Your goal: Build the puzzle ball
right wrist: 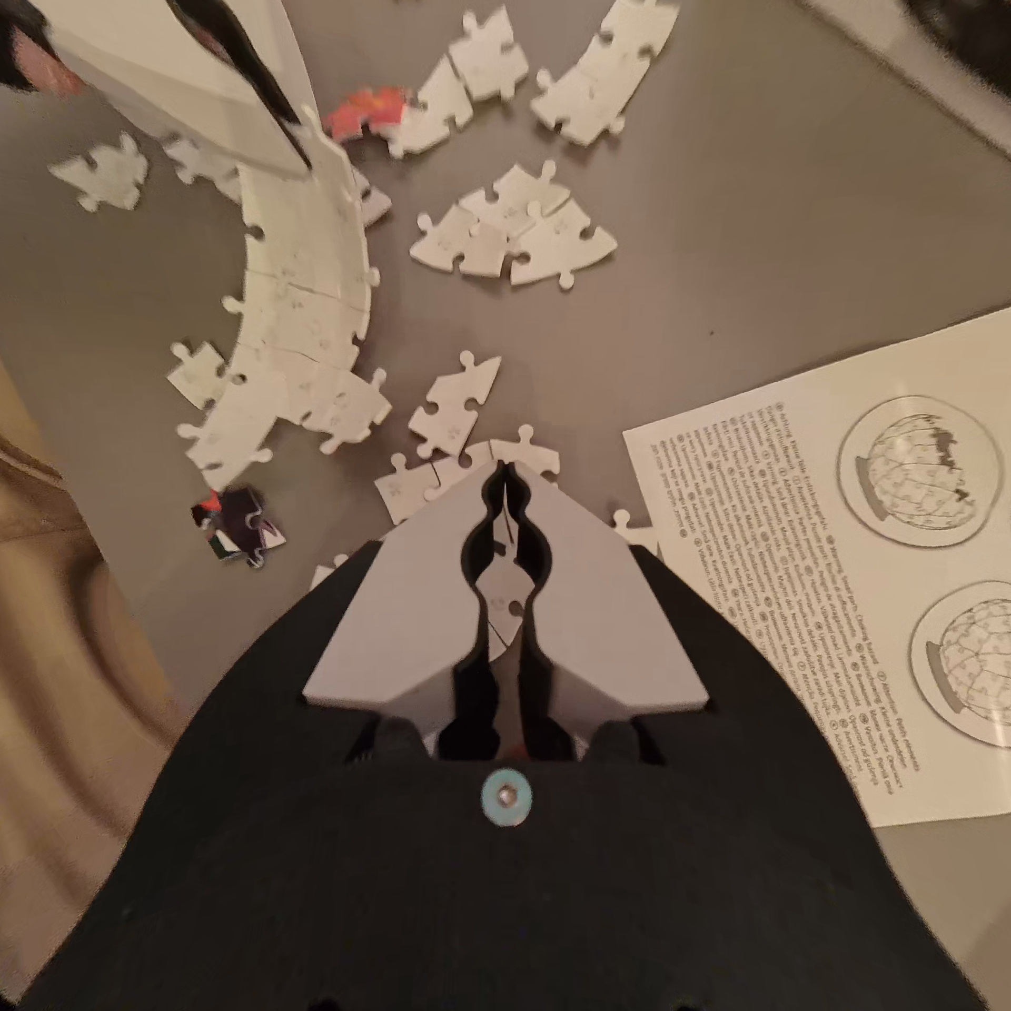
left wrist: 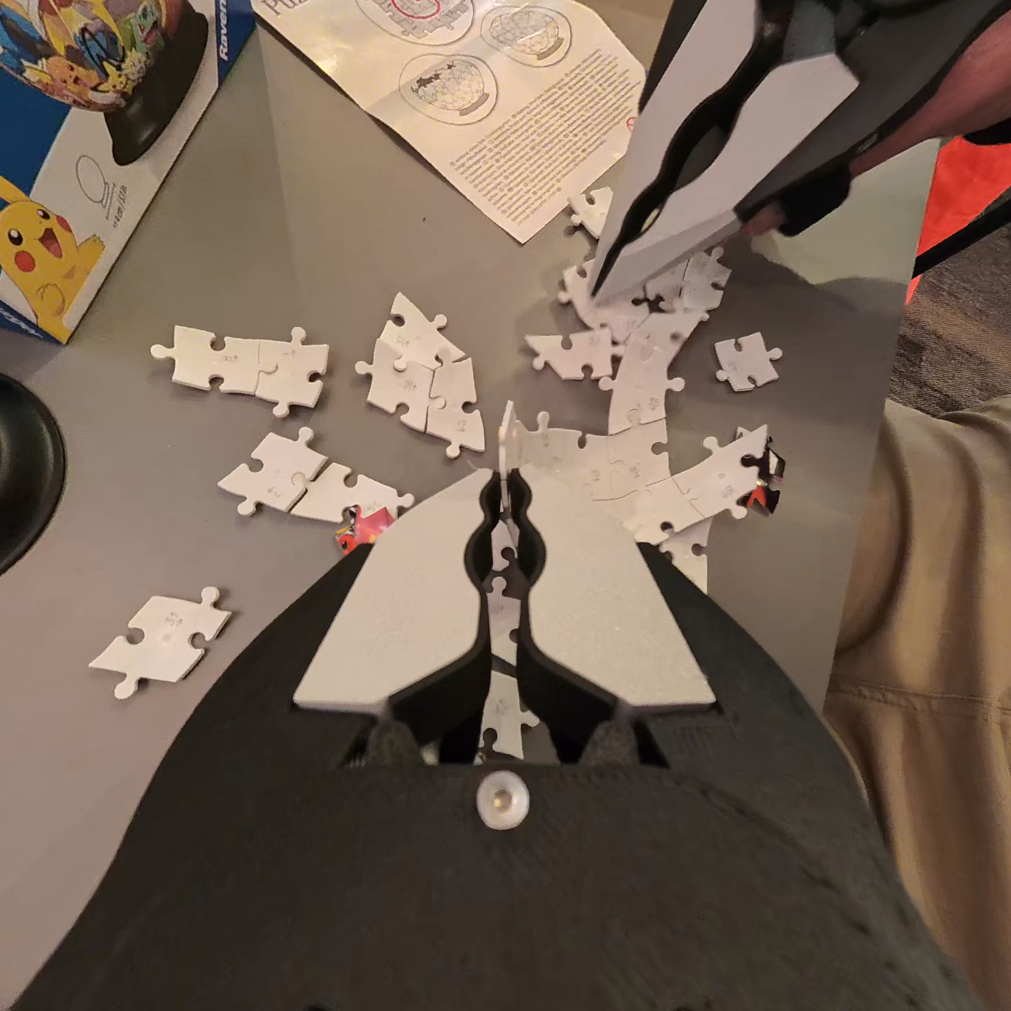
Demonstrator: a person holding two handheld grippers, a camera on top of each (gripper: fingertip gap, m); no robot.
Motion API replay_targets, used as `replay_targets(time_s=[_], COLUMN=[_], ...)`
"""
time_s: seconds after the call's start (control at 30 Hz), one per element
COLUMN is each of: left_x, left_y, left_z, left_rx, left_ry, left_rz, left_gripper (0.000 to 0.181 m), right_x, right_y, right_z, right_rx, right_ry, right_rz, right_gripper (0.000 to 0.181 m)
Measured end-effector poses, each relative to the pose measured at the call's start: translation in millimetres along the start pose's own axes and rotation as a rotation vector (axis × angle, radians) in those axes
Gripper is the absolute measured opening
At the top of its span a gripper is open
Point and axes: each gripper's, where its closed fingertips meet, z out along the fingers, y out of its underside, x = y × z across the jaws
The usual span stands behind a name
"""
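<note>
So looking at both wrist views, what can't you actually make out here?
- Left wrist view: the left hand-held gripper pinches a white piece on the curved strip; the strip's near end is hidden under its fingers.
- Left wrist view: the puzzle box is cut off by the frame's left edge.
- Right wrist view: the right hand-held gripper is shut; the piece pile hides whether it grips one.
- Both views: marks on the pieces are too small.
</note>
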Motion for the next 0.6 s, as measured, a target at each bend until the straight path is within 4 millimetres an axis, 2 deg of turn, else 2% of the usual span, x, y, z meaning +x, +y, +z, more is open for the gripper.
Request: replay_targets(time_s=[0.1, 0.3, 0.4, 0.47, 0.53, 0.6], left_x=[0, 1, 0, 0, 1, 1], left_y=[0, 1, 1, 1, 2, 2], left_z=[0, -1, -3, -2, -1, -1], left_rx=[-0.002, -0.003, -0.004, -0.003, -0.010, -0.011], left_ry=[0.000, 0.012, 0.007, 0.011, 0.016, 0.018], left_rz=[0.006, 0.005, 0.011, 0.006, 0.006, 0.005], left_gripper=[0.003, 0.003, 0.003, 0.003, 0.003, 0.003], right_x=[-3, -3, -21, -32, -30, -30], right_y=[1, -3, -13, -5, 6, 6], right_z=[5, 2, -7, -2, 7, 7], right_rx=[-0.012, -0.013, 0.034, -0.022, -0.087, -0.099], right_ry=[0.002, 0.051, -0.040, -0.084, -0.055, -0.056], right_rz=[-0.042, -0.092, -0.087, -0.120, -0.135, -0.086], right_gripper=[0.000, 0.000, 0.000, 0.000, 0.000, 0.000])
